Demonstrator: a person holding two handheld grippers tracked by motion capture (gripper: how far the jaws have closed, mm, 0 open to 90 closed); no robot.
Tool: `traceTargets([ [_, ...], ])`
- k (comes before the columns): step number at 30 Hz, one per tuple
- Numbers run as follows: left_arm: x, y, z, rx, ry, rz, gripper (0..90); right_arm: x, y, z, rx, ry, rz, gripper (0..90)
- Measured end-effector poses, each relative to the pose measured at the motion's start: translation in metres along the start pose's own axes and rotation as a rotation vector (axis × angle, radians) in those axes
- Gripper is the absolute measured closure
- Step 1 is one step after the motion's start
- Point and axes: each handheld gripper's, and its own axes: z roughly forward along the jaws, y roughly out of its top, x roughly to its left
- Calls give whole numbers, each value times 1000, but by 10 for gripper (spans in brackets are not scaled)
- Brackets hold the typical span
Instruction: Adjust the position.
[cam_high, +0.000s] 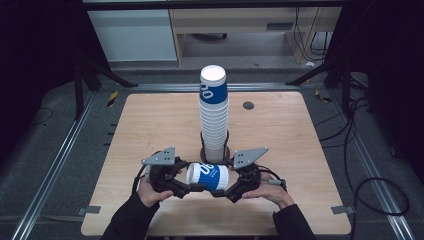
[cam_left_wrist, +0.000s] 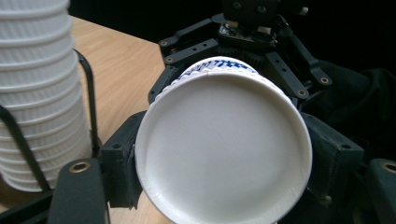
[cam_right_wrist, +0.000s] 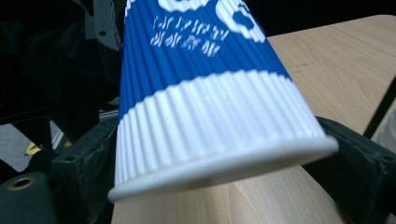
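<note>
Blue-and-white ribbed cup over pale wood

The cup has a blue band with white lettering and white ribbed ends; the stack of cups is white, topped blue; the grippers are black, the table light wood-grain.

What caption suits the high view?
Both grippers hold a blue-and-white cup sideways before the cup stack.

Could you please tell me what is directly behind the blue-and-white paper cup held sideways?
Behind the blue-and-white ribbed paper cup stands the tall stack of matching paper cups in its black wire holder; its base is covered.
</note>
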Motion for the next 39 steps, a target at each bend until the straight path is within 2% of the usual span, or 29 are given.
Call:
traceTargets([
  [3,0,0,1,13,-1,2,257,0,-1,1,6,16,-1,130],
  [7,1,0,0,7,-12,-11,255,0,0,0,1,21,-3,148],
  [10,1,1,0,11,2,-9,246,0,0,-1,-1,22,-3,153],
  [11,1,1,-1,10,18,-3,232,0,0,-2,1,19,-1,154],
  [14,3,3,-5,17,22,-8,196,-1,0,-4,22,0,-10,156],
  [16,4,4,-8,40,13,-9,187,-1,0,-6,40,-15,-16,156],
  [18,7,2,-11,65,8,-10,185,-1,0,-5,83,-38,-31,155],
  [22,10,-4,-3,172,-5,6,172,0,-4,1,154,-68,-64,152],
  [23,10,-5,0,198,5,17,166,0,-5,2,164,-67,-66,152],
  [29,9,-11,13,308,-10,44,163,4,-8,14,237,-45,-105,153],
  [33,9,-14,18,351,-25,52,193,8,-8,18,251,-31,-122,152],
  [36,9,-15,19,352,-34,55,250,8,-7,19,259,-35,-131,152],
  [39,9,-15,19,357,-38,51,256,8,-8,18,263,-32,-124,150],
])
